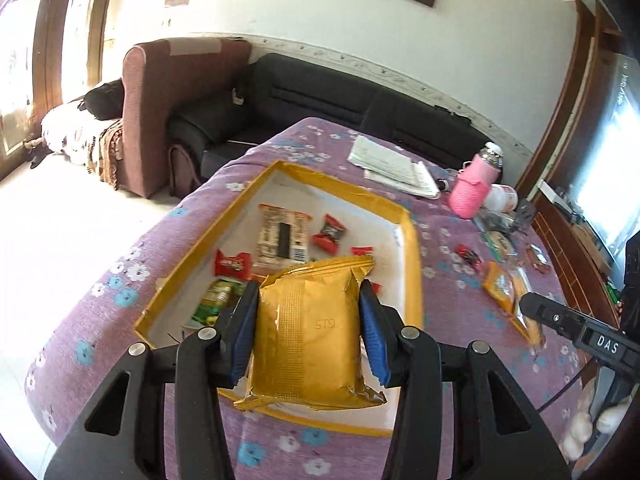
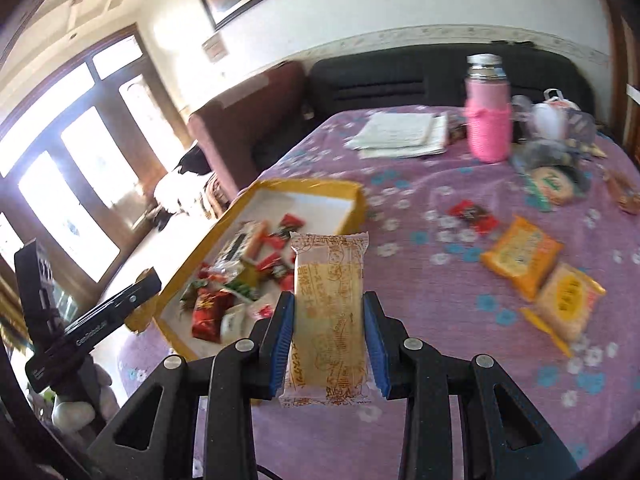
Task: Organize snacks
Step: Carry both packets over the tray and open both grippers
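Note:
My left gripper (image 1: pixel 308 292) is shut on a gold foil snack packet (image 1: pixel 308 332) and holds it above the near end of a yellow-rimmed box (image 1: pixel 412 248). The box holds several small snacks, red candies (image 1: pixel 330 234) among them. My right gripper (image 2: pixel 329 300) is shut on a pale, printed cake bar packet (image 2: pixel 330 316), held over the purple cloth just right of the box (image 2: pixel 360 200). The right gripper's body shows in the left wrist view (image 1: pixel 580 328). Two orange snack packets (image 2: pixel 520 256) and a red candy (image 2: pixel 468 212) lie loose on the cloth.
The table has a purple flowered cloth (image 2: pixel 420 184). At its far side stand a pink-sleeved bottle (image 2: pixel 488 120), folded papers (image 2: pixel 400 132) and more wrapped items (image 2: pixel 552 184). A dark sofa (image 1: pixel 320 96) and a maroon armchair (image 1: pixel 160 92) stand beyond the table.

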Tool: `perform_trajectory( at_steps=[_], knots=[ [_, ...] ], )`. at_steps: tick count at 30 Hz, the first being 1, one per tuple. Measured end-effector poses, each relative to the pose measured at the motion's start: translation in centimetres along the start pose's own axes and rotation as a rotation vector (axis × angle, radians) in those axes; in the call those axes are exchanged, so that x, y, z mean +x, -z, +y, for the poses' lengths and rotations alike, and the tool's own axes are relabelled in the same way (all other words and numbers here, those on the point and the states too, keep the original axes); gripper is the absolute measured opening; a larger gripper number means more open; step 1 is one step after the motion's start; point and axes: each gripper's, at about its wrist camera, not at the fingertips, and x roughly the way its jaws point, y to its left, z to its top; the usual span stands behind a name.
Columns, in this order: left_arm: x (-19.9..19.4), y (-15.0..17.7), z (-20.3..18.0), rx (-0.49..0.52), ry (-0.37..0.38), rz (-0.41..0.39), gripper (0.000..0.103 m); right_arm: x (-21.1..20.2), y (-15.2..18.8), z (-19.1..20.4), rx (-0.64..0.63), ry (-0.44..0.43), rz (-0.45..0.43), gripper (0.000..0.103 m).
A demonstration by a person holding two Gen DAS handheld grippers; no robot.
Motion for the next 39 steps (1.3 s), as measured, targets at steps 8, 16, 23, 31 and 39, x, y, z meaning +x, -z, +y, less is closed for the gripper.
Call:
perform_trajectory(
  at_steps=[8, 16, 23, 31, 39],
  knots=[
    [5.5, -1.3, 1.4, 0.033, -0.061, 0.069, 0.046, 10.8, -2.8, 4.7, -0.077, 0.028, 0.104, 0.034],
    [8.3, -2.5, 3.7, -0.032, -0.101, 0.104, 0.054, 17.0, -4.5, 4.4, -0.054, 0.051, 0.145, 0.037],
    [4.6, -1.6, 1.7, 0.045, -0.156, 0.025, 0.058, 13.5, -4.4, 4.4, -0.028, 0.019, 0.069, 0.044],
    [-0.9, 0.6, -2.8, 0.135, -0.191, -0.054, 0.077, 4.3, 0.6, 3.9, -0.098, 0.067, -0.076, 0.053],
    [-4.1, 2.3, -6.8, 0.197, -0.130, -0.064, 0.077, -2.6, 5.2, 1.7, -0.074, 0.095, -0.147, 0.059]
  ],
)
